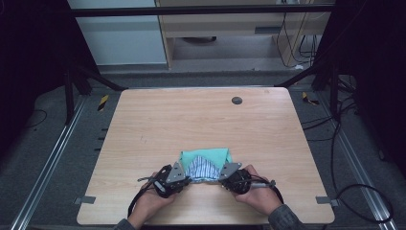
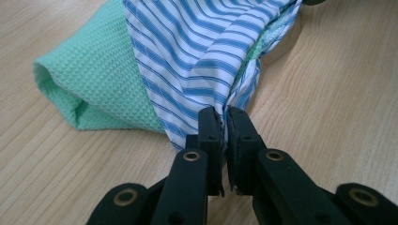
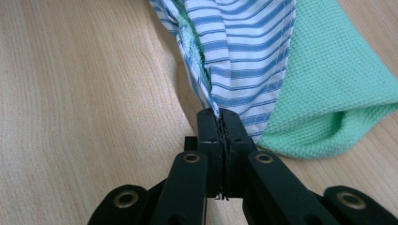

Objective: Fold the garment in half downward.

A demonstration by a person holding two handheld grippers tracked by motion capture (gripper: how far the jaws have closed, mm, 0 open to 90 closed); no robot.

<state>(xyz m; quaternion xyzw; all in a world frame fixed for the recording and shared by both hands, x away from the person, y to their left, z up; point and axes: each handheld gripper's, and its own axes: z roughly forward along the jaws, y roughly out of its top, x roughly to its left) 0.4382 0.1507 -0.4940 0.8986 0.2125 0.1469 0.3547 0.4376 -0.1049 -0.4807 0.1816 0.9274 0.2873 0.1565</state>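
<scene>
Woodgrain table [image 1: 158, 124], waffle-weave green cloth [image 1: 210, 155] under striped fabric [image 1: 201, 168].

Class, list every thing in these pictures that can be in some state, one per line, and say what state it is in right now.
Left gripper: shut on the cloth's striped edge.
Right gripper: shut on the cloth's striped edge.
Cloth: green waffle side and blue-striped side, bunched, near corners pinched and lifted, far part resting on the table.
Table: bare wood, cloth near its front edge.
</scene>
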